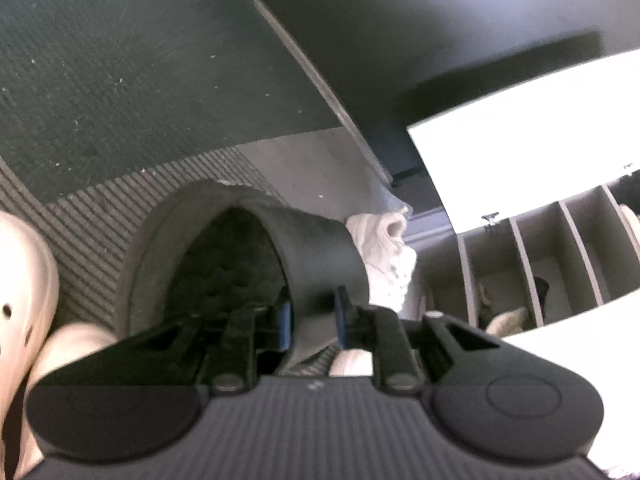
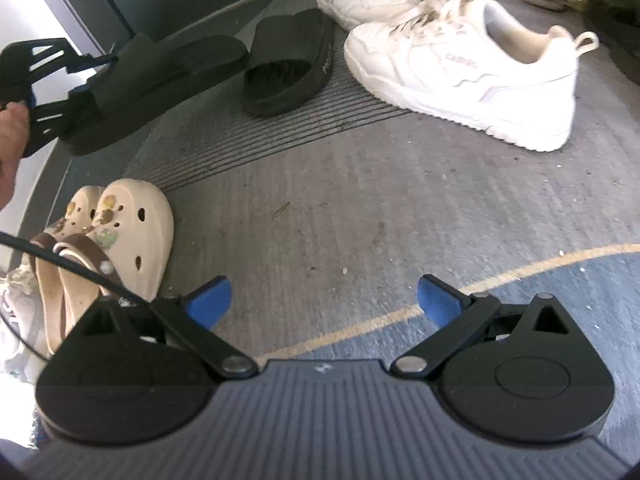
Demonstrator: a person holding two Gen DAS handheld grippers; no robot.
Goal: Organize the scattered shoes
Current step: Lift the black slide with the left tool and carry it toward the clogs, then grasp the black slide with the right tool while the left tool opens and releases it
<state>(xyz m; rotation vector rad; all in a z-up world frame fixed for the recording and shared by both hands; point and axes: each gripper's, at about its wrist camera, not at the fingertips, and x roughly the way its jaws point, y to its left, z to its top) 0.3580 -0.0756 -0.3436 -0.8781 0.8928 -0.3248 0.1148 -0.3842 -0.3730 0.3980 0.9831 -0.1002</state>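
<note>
**Left claw clamped on a black slide, right claw spread over the floor**

Starting at the far left of our right wrist view, we see a hand (image 2: 10,144) gripping the left gripper (image 2: 52,80), whose jaws are pinched on the strap of a black slide (image 2: 160,76) that hangs tilted above the floor. Our left wrist view confirms the hold: the left gripper (image 1: 310,322) has its blue pads (image 1: 284,326) pressed on either side of the strap of that black slide (image 1: 316,256), with its footbed opening toward us.

Below the held slide, a pair of cream clogs (image 2: 136,236) with charms stands on the floor at lower left, side by side and touching. Just to the right of the held slide, the second black slide (image 2: 288,68) lies on the ribbed mat (image 2: 280,128). Further right sit two white sneakers (image 2: 472,68), one behind the other.

Our right gripper (image 2: 324,304) hovers over bare grey floor (image 2: 360,208), its jaws spread wide with nothing between them.

In the left wrist view, a white shoe cabinet (image 1: 560,248) with upright dividers stands at the right, with shoes in some compartments.
</note>
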